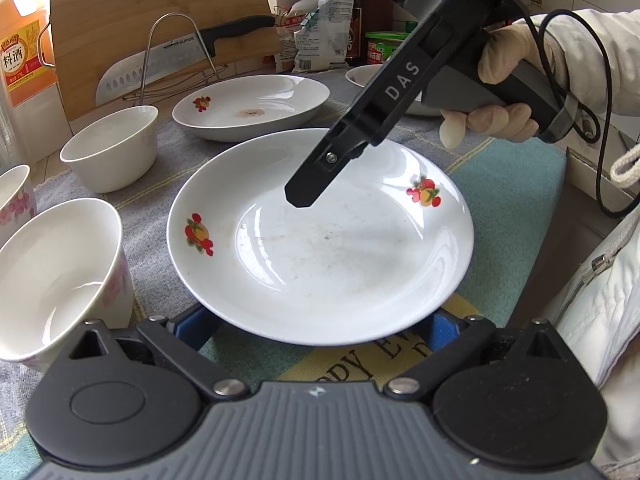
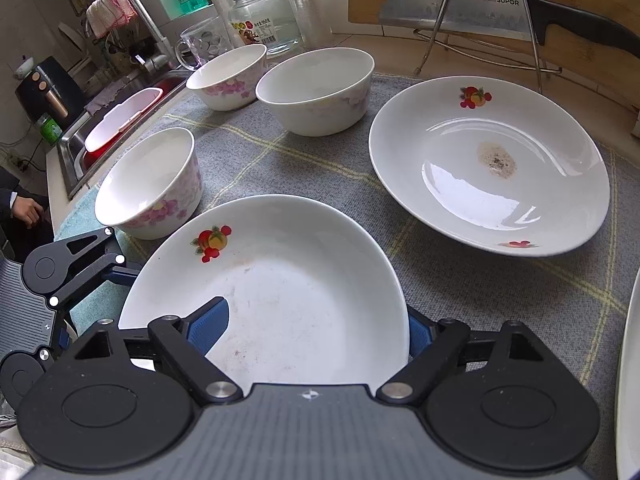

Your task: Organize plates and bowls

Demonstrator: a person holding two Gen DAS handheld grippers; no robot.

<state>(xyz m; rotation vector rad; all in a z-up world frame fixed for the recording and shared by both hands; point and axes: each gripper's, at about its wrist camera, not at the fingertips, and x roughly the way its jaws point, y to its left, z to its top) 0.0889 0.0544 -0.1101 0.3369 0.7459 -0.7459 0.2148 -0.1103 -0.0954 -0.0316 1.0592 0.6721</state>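
Observation:
A white plate with fruit prints [image 1: 320, 240] lies on the grey mat, also in the right wrist view [image 2: 280, 280]. My right gripper [image 2: 316, 328] straddles its rim: one blue pad [image 2: 210, 326] rests inside the plate, the other [image 2: 418, 336] outside, jaws wide. From the left wrist view it [image 1: 304, 196] dips into the plate from the upper right. My left gripper [image 1: 316, 326] is open at the plate's near edge, blue pads [image 1: 192, 326] below the rim. A second fruit-print plate [image 2: 488, 164] lies behind. Three white floral bowls [image 2: 152, 184] [image 2: 316, 92] [image 2: 228, 76] stand left.
A knife on a wire rack [image 2: 480, 12] leans against a bamboo board [image 1: 160, 20] at the back. A glass jar [image 2: 264, 20], bottles [image 1: 24, 52] and a sink [image 2: 116, 128] border the mat. Another plate's rim [image 2: 630, 380] shows at the far right.

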